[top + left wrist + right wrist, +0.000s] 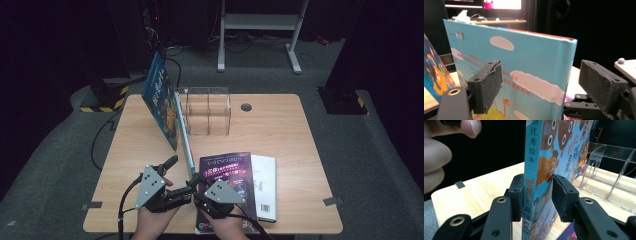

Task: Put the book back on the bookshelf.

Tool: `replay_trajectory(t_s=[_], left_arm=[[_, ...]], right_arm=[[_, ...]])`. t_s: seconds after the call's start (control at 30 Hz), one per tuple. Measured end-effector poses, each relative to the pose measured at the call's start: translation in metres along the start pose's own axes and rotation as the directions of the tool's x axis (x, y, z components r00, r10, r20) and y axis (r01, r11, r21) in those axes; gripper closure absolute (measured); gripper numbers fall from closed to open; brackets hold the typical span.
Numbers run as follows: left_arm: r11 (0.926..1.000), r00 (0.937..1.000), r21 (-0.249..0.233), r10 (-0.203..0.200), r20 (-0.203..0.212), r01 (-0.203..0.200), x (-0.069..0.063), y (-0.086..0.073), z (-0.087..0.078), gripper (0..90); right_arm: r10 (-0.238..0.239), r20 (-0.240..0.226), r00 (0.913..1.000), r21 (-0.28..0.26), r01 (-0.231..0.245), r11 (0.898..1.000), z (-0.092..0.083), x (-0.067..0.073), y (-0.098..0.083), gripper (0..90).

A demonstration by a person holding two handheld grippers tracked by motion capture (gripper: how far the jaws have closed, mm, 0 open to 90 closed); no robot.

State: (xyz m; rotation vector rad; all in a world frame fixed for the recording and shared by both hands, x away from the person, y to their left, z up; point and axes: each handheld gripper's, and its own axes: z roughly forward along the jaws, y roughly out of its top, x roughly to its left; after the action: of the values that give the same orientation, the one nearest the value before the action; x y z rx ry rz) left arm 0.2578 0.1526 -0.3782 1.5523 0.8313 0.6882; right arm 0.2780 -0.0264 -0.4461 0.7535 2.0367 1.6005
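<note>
At the bottom centre of the high view, the right gripper (196,181) is clamped on the spine of a blue picture book (165,102), holding it on edge, tilted, on the wooden table (280,125). Just left of it, the left gripper (172,161) has its jaws spread apart, the book's sky-blue cover between them, neither pad pressing. Lower centre-right lie a purple book (226,172) and a white book (265,185), flat. Beyond, at upper centre, waits a clear acrylic organizer (207,111). With a single grip low on the spine, the tall book could swing or topple onto the organizer.
</note>
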Motion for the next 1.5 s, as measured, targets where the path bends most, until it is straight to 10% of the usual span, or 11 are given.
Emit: replay_trajectory(t_s=[0.5,1.5], left_arm=[[0.997,0.9987,0.061,-0.048,-0.021,0.049,0.009,-0.017,0.016,23.2],[0.9972,0.9945,0.06,0.05,-0.092,-0.045,0.008,-0.016,0.012,31.5]], right_arm=[[-0.007,-0.043,0.9991,0.018,0.008,1.0,0.003,0.006,-0.004,64.0],[0.022,-0.089,0.9957,0.042,-0.019,0.999,-0.009,0.005,-0.006,57.6]])
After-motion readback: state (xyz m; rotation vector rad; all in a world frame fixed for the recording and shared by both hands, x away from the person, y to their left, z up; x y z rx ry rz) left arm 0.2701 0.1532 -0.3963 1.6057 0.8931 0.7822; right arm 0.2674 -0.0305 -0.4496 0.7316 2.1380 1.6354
